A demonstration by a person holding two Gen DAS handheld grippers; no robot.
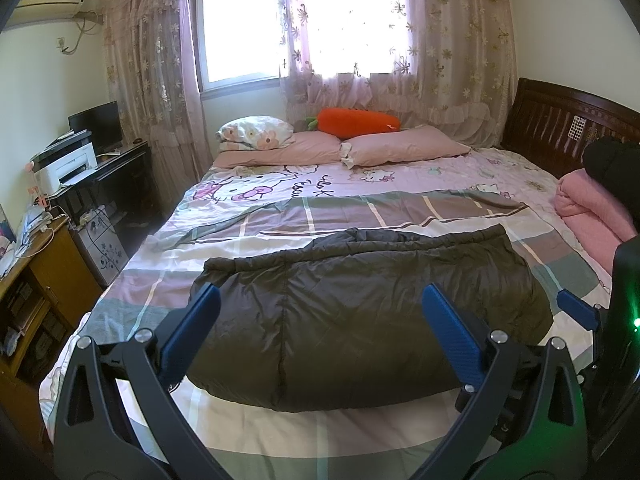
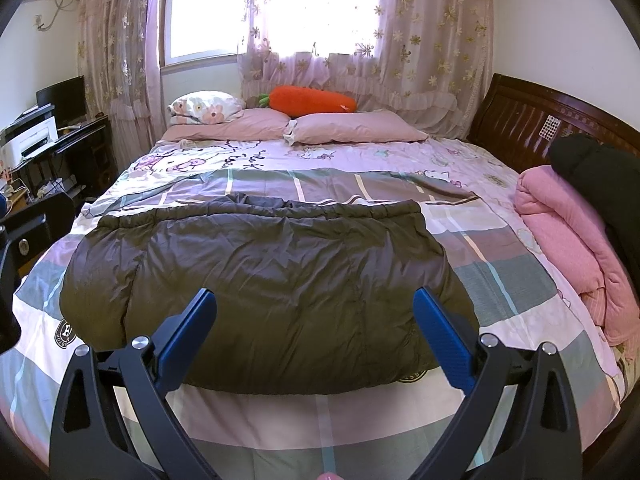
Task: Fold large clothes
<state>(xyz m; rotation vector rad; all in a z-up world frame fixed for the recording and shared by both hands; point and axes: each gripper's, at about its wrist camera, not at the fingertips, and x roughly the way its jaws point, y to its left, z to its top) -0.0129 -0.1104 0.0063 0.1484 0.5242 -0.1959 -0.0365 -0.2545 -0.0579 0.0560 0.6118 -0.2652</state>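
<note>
A dark olive-grey padded jacket (image 1: 360,312) lies folded into a wide block on the plaid sheet (image 1: 280,216) of the bed; it also shows in the right wrist view (image 2: 264,292). My left gripper (image 1: 320,296) is open and empty, held above the jacket's near half. My right gripper (image 2: 314,300) is open and empty, also above the jacket's near edge. The right gripper's blue finger (image 1: 576,308) shows at the right of the left wrist view.
Pink pillows (image 1: 400,148) and an orange carrot plush (image 1: 356,122) lie at the far side under the window. A folded pink quilt (image 2: 572,248) with a black garment (image 2: 596,168) sits by the wooden headboard (image 2: 520,120) on the right. A desk with printer (image 1: 68,168) stands left.
</note>
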